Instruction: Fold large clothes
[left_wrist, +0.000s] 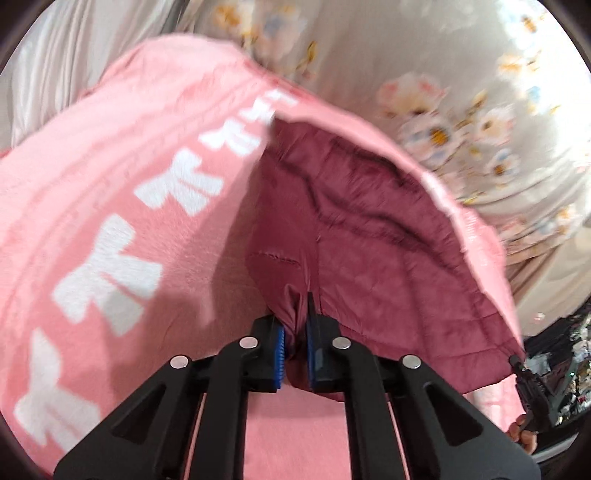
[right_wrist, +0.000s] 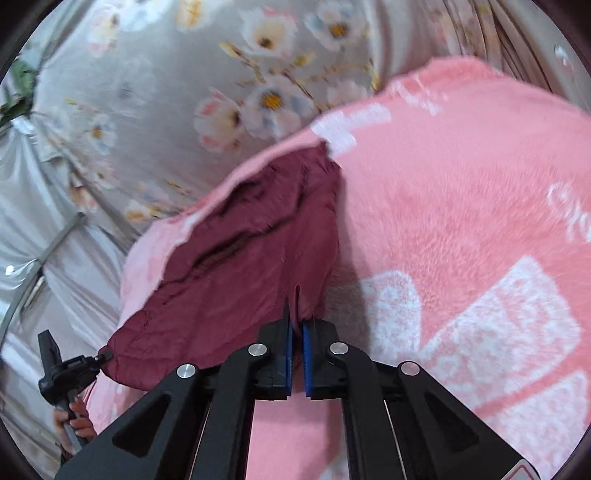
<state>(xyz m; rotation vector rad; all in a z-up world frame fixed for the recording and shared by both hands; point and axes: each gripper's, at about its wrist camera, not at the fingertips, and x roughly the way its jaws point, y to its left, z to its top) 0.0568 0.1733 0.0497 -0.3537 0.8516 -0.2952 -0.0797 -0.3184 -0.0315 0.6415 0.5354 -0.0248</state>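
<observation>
Both grippers, left (left_wrist: 295, 354) and right (right_wrist: 297, 354), clamp garment (left_wrist: 369, 240) corners (early stage); folds remain undone

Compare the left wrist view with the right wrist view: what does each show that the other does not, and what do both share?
Only the left wrist view shows the left gripper up close, jaws shut on a pinch of the maroon garment, and a row of white shapes along the pink blanket.

Only the right wrist view shows the right gripper up close, jaws shut on the garment's other end, plus a green item at the far left edge.

Both share the garment, the blanket beneath it and the floral sheet beyond.
</observation>
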